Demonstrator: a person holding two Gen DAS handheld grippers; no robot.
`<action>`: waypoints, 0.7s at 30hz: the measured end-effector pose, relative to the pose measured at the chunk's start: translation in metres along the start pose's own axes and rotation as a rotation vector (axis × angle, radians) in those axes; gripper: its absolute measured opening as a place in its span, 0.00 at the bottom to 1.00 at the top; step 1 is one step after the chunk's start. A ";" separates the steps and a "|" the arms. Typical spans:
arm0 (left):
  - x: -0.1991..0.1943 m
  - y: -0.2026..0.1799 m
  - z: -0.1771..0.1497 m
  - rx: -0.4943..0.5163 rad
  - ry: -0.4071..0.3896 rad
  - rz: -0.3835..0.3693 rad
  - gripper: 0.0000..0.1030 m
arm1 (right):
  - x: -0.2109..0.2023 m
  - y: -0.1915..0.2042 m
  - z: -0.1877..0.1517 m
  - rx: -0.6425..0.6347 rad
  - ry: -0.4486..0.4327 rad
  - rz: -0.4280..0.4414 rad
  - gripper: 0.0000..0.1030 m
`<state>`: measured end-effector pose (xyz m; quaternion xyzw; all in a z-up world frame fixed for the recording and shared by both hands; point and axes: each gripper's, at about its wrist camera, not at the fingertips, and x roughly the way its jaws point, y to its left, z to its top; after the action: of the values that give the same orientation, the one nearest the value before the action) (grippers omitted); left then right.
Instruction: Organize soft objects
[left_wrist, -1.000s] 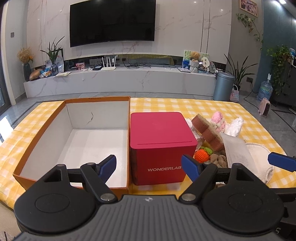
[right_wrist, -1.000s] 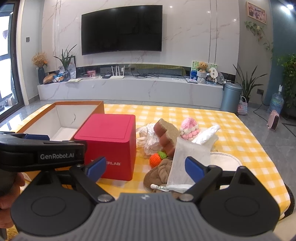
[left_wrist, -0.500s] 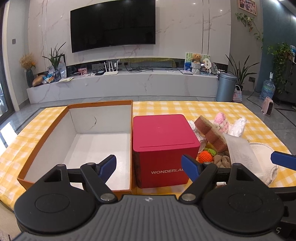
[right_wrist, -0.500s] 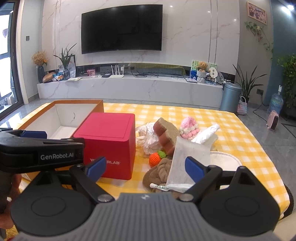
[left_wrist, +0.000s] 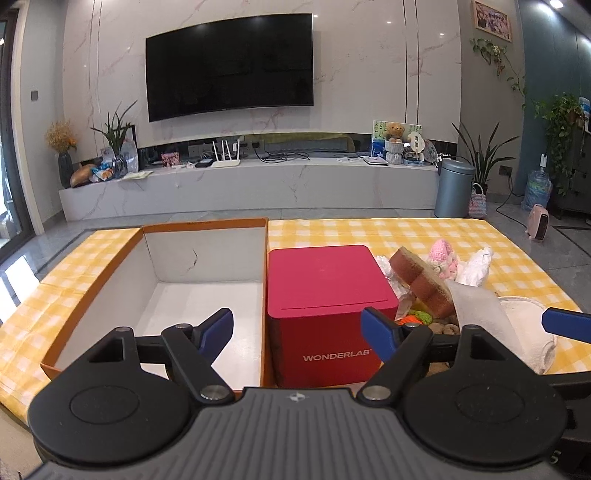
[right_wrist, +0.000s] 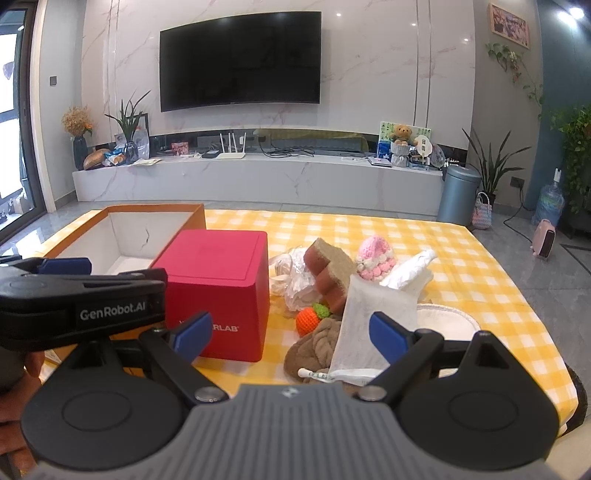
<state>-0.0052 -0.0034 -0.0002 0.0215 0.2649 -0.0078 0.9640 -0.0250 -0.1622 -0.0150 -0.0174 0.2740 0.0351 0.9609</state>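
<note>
1. While the left gripper hung low over the near table edge, its blue fingers stood wide apart and empty, framing the red box beside the open orange tray.
2. Right of that box lay the soft objects, partly hidden from the left wrist view.
3. From the right wrist view, the right gripper was spread wide, holding nothing, above the pile: brown sponge, pink knit toy, orange knit ball, and what seemed a white cloth pouch.

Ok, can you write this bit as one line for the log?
left tongs: open, empty | right tongs: open, empty | soft pile: untouched | orange box: nothing inside
</note>
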 end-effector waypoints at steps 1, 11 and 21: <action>0.001 0.000 0.000 -0.004 0.006 0.005 0.93 | 0.001 0.000 0.000 0.000 0.001 -0.001 0.88; 0.006 0.001 -0.003 -0.012 0.051 0.002 0.94 | 0.004 0.000 -0.003 0.004 0.013 0.002 0.88; 0.005 -0.002 0.003 -0.005 0.055 -0.011 0.94 | 0.006 -0.009 -0.003 0.040 0.025 0.013 0.88</action>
<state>0.0001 -0.0057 -0.0001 0.0179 0.2913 -0.0119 0.9564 -0.0209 -0.1712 -0.0210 0.0032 0.2869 0.0358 0.9573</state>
